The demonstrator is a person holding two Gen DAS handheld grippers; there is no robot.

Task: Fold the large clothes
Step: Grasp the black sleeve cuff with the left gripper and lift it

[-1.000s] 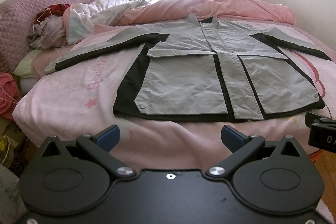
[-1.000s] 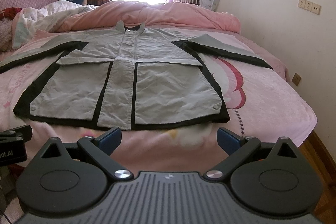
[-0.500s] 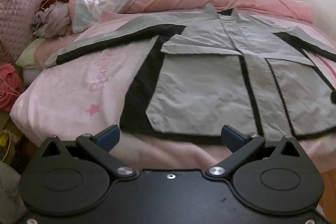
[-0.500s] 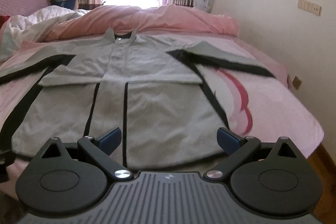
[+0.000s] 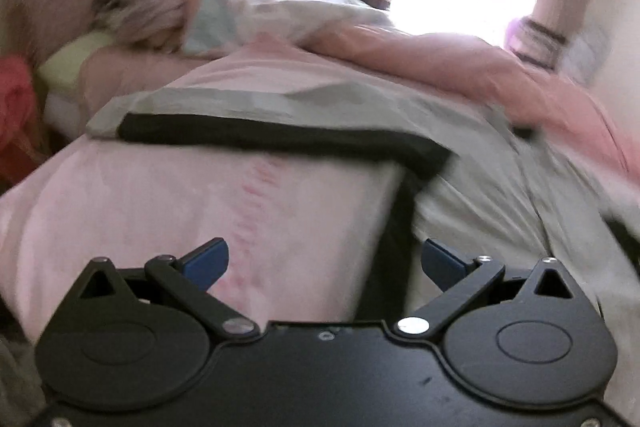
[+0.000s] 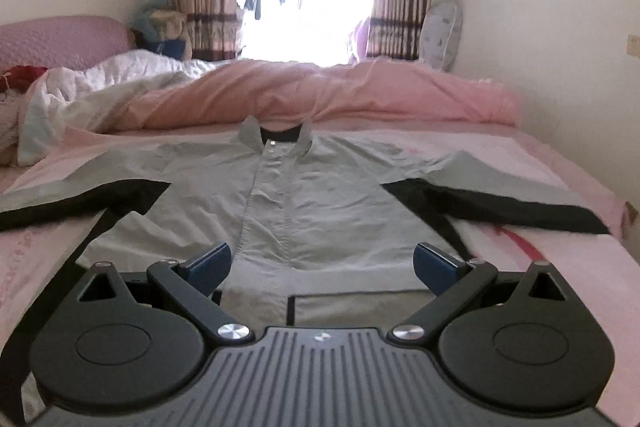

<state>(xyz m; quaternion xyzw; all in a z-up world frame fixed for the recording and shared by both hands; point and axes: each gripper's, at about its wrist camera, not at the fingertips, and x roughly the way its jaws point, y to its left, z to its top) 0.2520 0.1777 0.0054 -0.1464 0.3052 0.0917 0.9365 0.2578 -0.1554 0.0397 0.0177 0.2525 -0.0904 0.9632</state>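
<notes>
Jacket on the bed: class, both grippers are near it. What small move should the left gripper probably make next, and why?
Probably ease the left gripper forward to the left sleeve and close on it. The jacket lies flat and unfolded on the pink bed, both sleeves spread out. Both jaws stand open and empty, and the right gripper hovers over the jacket's front.

Black linkage-arm left gripper (image 5: 324, 259) and right gripper (image 6: 322, 263), blue fingertips, silver screws.
</notes>
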